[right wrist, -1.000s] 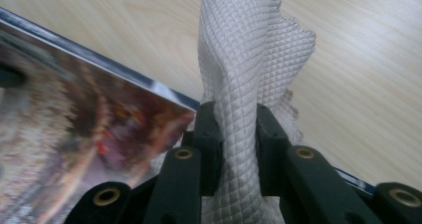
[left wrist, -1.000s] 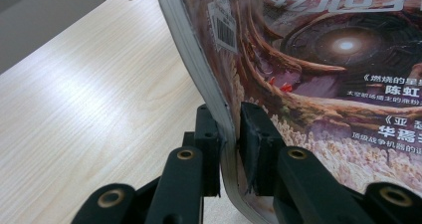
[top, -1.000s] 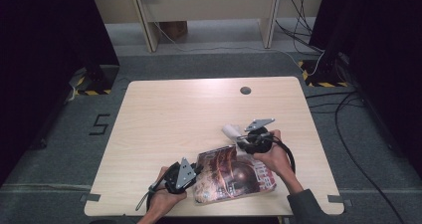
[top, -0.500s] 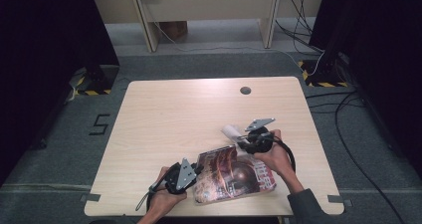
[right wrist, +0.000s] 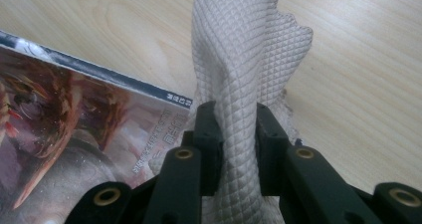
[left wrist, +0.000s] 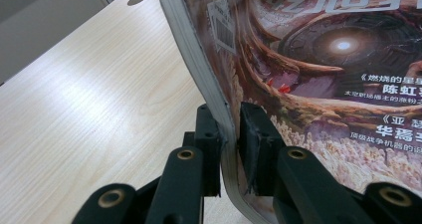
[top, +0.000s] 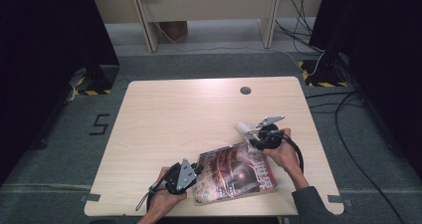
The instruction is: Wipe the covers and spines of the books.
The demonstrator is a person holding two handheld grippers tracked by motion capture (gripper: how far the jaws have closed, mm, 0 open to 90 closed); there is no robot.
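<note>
A glossy magazine (top: 234, 174) with a reddish-brown cover lies near the table's front edge. My left gripper (top: 191, 173) is shut on its left edge; in the left gripper view both pads (left wrist: 251, 134) pinch the magazine (left wrist: 318, 59) and its page block bends up between them. My right gripper (top: 251, 137) is at the magazine's far right corner, shut on a white quilted cloth (top: 244, 130). In the right gripper view the cloth (right wrist: 244, 59) rises folded between the pads (right wrist: 206, 129), over the magazine's corner (right wrist: 84, 129).
The light wooden table (top: 199, 114) has a round cable hole (top: 245, 90) at its far side. Cables (top: 348, 109) lie on the grey floor to the right, and desk legs (top: 147, 20) stand beyond the table.
My right gripper has slid a little toward the magazine's corner and lower with the cloth. The left gripper has stayed put on the magazine.
</note>
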